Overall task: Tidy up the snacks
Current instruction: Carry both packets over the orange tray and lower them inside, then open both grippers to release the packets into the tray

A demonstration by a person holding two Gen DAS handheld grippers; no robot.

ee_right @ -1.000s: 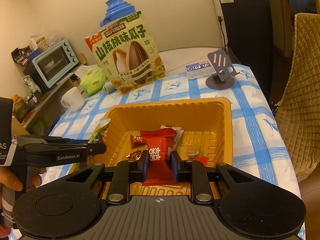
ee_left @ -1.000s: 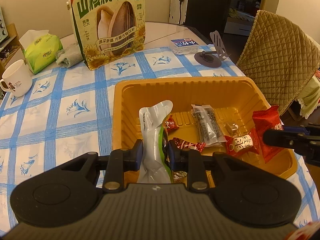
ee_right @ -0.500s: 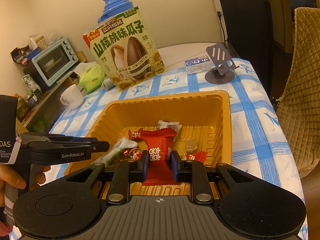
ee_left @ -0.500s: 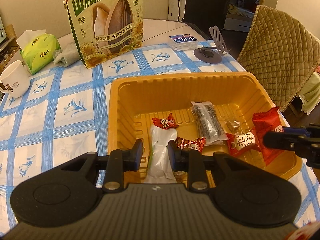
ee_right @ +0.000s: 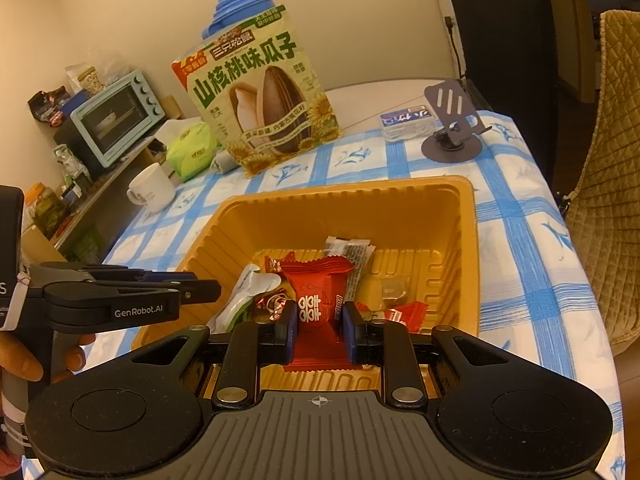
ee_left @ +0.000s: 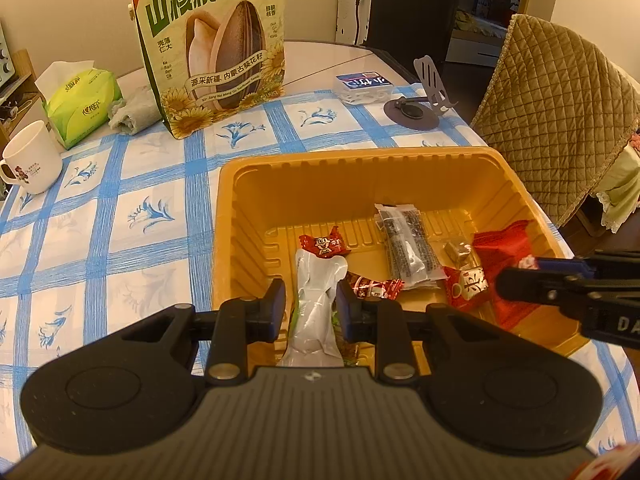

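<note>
An orange plastic tray (ee_left: 360, 172) sits on the blue-checked tablecloth and holds several wrapped snacks. My left gripper (ee_left: 310, 304) stands over the tray's near edge; a white and green snack packet (ee_left: 316, 304) lies between its fingers with a gap on both sides, resting in the tray. My right gripper (ee_right: 319, 324) is shut on a red snack packet (ee_right: 318, 300) and holds it over the tray (ee_right: 360, 208). A small red candy (ee_left: 322, 245), a clear dark-patterned packet (ee_left: 408, 246) and other red wrappers lie on the tray floor.
A big sunflower-seed bag (ee_left: 212, 48) stands behind the tray. A tissue pack (ee_left: 80, 104), white mug (ee_left: 32, 162), phone stand (ee_left: 424, 96) and small white box (ee_left: 364, 88) sit on the table. A quilted chair (ee_left: 560, 120) is at right.
My left gripper lowered the white and green packet into the tray and opened off it. My right gripper kept its hold on the red packet over the tray.
</note>
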